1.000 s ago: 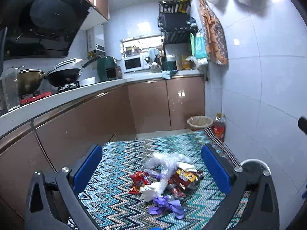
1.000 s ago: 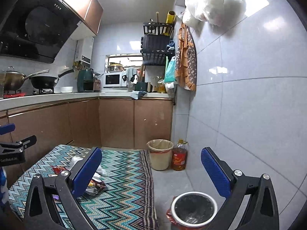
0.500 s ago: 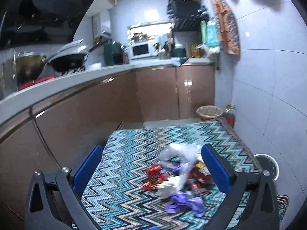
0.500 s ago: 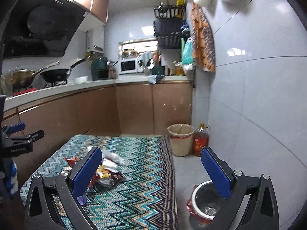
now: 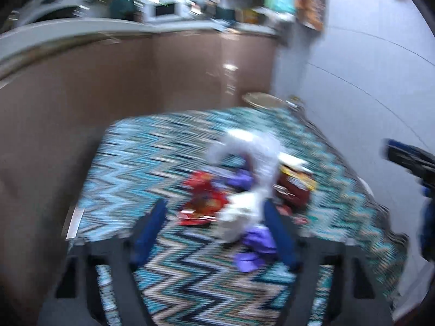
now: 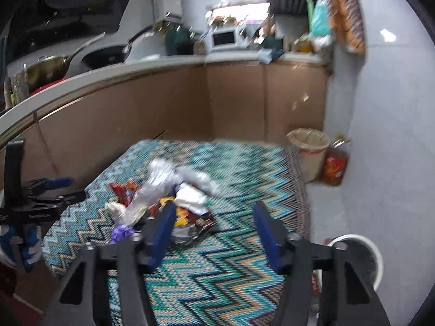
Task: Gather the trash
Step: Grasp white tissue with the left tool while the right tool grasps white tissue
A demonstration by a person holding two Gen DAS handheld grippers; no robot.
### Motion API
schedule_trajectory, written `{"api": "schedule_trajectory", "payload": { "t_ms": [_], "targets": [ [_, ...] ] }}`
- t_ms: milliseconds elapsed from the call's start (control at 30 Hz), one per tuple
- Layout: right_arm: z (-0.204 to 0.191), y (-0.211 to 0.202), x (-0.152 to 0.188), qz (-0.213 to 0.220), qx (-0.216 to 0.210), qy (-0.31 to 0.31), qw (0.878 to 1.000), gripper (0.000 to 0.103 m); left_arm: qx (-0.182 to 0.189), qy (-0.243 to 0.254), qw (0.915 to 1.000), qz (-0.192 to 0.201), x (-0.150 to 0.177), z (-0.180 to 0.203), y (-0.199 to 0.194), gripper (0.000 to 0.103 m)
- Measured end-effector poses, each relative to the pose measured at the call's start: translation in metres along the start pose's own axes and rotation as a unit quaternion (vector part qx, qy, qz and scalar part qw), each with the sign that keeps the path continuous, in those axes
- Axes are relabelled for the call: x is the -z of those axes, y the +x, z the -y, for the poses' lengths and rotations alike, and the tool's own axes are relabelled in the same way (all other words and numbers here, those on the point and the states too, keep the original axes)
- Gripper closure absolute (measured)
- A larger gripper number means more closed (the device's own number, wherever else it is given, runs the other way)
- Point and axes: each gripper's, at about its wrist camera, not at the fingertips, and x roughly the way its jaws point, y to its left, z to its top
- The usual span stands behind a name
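Note:
A heap of trash lies on the zigzag rug (image 5: 152, 152): a red wrapper (image 5: 204, 201), a white plastic bag (image 5: 252, 163), a purple scrap (image 5: 255, 244) and a dark snack packet (image 5: 293, 187). My left gripper (image 5: 214, 231) hovers just short of the heap, its jaws closing with nothing pressed between them. In the right wrist view the same heap (image 6: 168, 198) sits ahead and left of my right gripper (image 6: 214, 231), whose jaws are also closing on nothing. The left gripper (image 6: 40, 193) shows at that view's left edge. The left wrist view is heavily blurred.
A beige waste basket (image 6: 310, 149) and an oil bottle (image 6: 334, 163) stand by the tiled wall beyond the rug (image 6: 244, 168). A white round bin (image 6: 356, 258) sits on the floor at lower right. Brown cabinets (image 6: 136, 125) run along the left and back.
Both grippers have tipped downward and come closer to the trash heap. The jaws of each stand narrower than before. The right gripper now shows at the right edge of the left wrist view.

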Motion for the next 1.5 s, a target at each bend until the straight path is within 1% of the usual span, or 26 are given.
{"api": "schedule_trajectory", "payload": {
  "t_ms": [67, 133, 233, 300, 367, 533, 567, 600, 633, 700, 767, 933, 1133, 1167, 1200, 1267, 1400, 1500],
  "targets": [
    [0.001, 0.02, 0.0, -0.021, -0.023, 0.006, 0.999, 0.06, 0.042, 0.017, 0.9987, -0.023, -0.002, 0.006, 0.018, 0.057],
    [0.003, 0.032, 0.0, -0.036, -0.038, 0.008, 0.999, 0.062, 0.063, 0.027, 0.9969, -0.038, -0.002, 0.01, 0.029, 0.058],
    [0.001, 0.05, 0.001, -0.055, -0.05, 0.001, 0.997, 0.064, 0.072, 0.026, 0.9954, -0.058, 0.001, 0.006, 0.044, 0.06],
    [0.001, 0.058, 0.002, -0.063, -0.056, -0.001, 0.996, 0.064, 0.08, 0.012, 0.9943, -0.069, 0.004, -0.001, 0.052, 0.066],
    [0.002, 0.067, 0.002, -0.069, -0.063, -0.001, 0.996, 0.064, 0.089, -0.002, 0.9932, -0.075, 0.006, -0.009, 0.056, 0.07],
    [0.001, 0.088, -0.001, -0.081, -0.08, -0.004, 0.993, 0.064, 0.088, -0.007, 0.9934, -0.074, 0.008, -0.016, 0.057, 0.071],
    [0.001, 0.091, -0.001, -0.083, -0.084, -0.004, 0.993, 0.064, 0.088, -0.006, 0.9933, -0.075, 0.008, -0.016, 0.056, 0.074],
    [0.0, 0.095, -0.003, -0.084, -0.088, -0.004, 0.993, 0.064, 0.089, -0.004, 0.9931, -0.076, 0.009, -0.017, 0.058, 0.082],
    [0.0, 0.098, -0.004, -0.085, -0.091, -0.005, 0.992, 0.064, 0.092, -0.003, 0.9927, -0.078, 0.011, -0.017, 0.06, 0.086],
    [-0.002, 0.106, -0.007, -0.088, -0.095, -0.01, 0.991, 0.064, 0.094, -0.006, 0.9925, -0.078, 0.012, -0.018, 0.06, 0.088],
    [-0.004, 0.116, -0.01, -0.095, -0.102, -0.014, 0.99, 0.066, 0.096, -0.013, 0.9925, -0.075, 0.014, -0.019, 0.058, 0.088],
    [-0.005, 0.142, -0.013, -0.12, -0.12, -0.008, 0.985, 0.066, 0.097, -0.034, 0.9929, -0.06, 0.014, -0.029, 0.049, 0.089],
    [-0.012, 0.165, -0.009, -0.148, -0.121, -0.013, 0.981, 0.066, 0.099, -0.055, 0.9925, -0.046, 0.013, -0.037, 0.039, 0.089],
    [-0.012, 0.169, -0.009, -0.152, -0.119, -0.012, 0.981, 0.069, 0.099, -0.058, 0.9924, -0.043, 0.012, -0.038, 0.037, 0.089],
    [-0.012, 0.17, -0.009, -0.155, -0.119, -0.011, 0.981, 0.081, 0.099, -0.06, 0.9925, -0.04, 0.013, -0.039, 0.035, 0.089],
    [-0.011, 0.172, -0.01, -0.161, -0.119, -0.008, 0.98, 0.09, 0.098, -0.063, 0.9926, -0.034, 0.013, -0.04, 0.029, 0.09],
    [-0.01, 0.165, -0.011, -0.156, -0.114, -0.007, 0.981, 0.096, 0.093, -0.066, 0.9933, -0.02, 0.012, -0.04, 0.017, 0.09],
    [-0.007, 0.153, -0.015, -0.141, -0.107, -0.003, 0.984, 0.097, 0.091, -0.067, 0.9935, -0.01, 0.01, -0.039, 0.007, 0.09]
  ]
}}
